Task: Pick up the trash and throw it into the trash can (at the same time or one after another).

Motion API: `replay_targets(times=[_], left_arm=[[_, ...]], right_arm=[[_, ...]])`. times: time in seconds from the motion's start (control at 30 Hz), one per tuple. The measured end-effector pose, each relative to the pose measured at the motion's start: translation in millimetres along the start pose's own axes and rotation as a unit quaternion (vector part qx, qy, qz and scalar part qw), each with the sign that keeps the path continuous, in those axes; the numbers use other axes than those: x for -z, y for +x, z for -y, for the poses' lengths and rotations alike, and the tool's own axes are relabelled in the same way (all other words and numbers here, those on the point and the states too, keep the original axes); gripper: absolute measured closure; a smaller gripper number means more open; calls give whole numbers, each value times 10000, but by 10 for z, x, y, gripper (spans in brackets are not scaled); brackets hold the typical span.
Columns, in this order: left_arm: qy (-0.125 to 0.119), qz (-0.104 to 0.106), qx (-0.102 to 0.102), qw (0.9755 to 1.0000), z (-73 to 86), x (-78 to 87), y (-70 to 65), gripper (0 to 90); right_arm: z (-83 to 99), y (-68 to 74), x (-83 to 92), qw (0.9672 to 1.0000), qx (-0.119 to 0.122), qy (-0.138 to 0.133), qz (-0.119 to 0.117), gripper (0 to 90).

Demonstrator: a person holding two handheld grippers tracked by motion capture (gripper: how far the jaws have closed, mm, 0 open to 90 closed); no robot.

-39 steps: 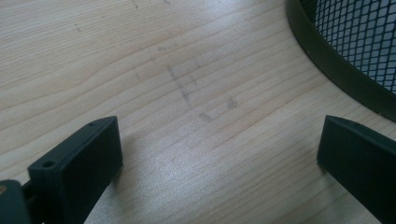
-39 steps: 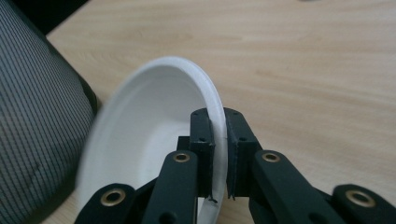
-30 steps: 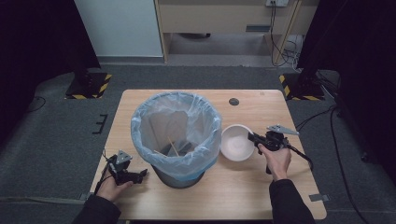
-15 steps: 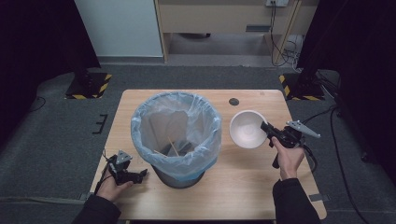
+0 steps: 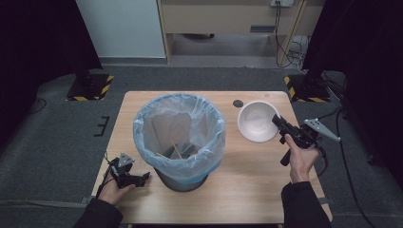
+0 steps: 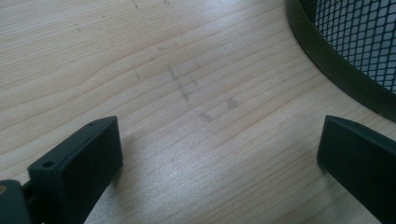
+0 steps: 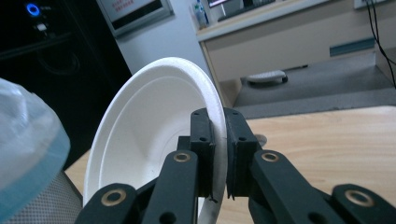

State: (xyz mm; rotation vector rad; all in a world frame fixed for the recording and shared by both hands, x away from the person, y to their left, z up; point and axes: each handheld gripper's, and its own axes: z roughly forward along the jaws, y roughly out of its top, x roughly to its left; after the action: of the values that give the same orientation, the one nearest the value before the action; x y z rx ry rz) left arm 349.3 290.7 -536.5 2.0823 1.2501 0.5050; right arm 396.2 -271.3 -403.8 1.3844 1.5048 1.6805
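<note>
My right gripper (image 5: 277,121) (image 7: 218,154) is shut on the rim of a white paper bowl (image 5: 257,121) (image 7: 154,140). The bowl is lifted off the table and tipped on edge, its hollow facing up and left, to the right of the bin. A mesh waste bin (image 5: 179,137) lined with a pale blue plastic bag stands mid-table; a few sticks lie inside. My left gripper (image 5: 145,176) (image 6: 219,154) rests open on the wood near the bin's base (image 6: 336,60), with nothing between its jaws.
The wooden table (image 5: 237,190) has a small dark round mark (image 5: 238,103) near its far right corner. Grey floor surrounds it, with cabinets and cables at the back and striped stand feet (image 5: 90,88) at both sides.
My right gripper has lifted the bowl off the table, carried it up and toward the far right, and tipped it onto its edge. The left gripper has stayed put.
</note>
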Motion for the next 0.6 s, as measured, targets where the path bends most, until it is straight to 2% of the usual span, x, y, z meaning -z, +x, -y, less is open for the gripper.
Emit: replay_targets(times=[0.23, 0.6], left_arm=[[0, 0, 0, 10000, 0, 0, 0, 0], [0, -1, 0, 10000, 0, 0, 0, 0]], right_arm=[[-153, 86, 91, 9992, -39, -374, -168, 841], [-306, 195, 189, 9969, -37, -716, -324, 841]])
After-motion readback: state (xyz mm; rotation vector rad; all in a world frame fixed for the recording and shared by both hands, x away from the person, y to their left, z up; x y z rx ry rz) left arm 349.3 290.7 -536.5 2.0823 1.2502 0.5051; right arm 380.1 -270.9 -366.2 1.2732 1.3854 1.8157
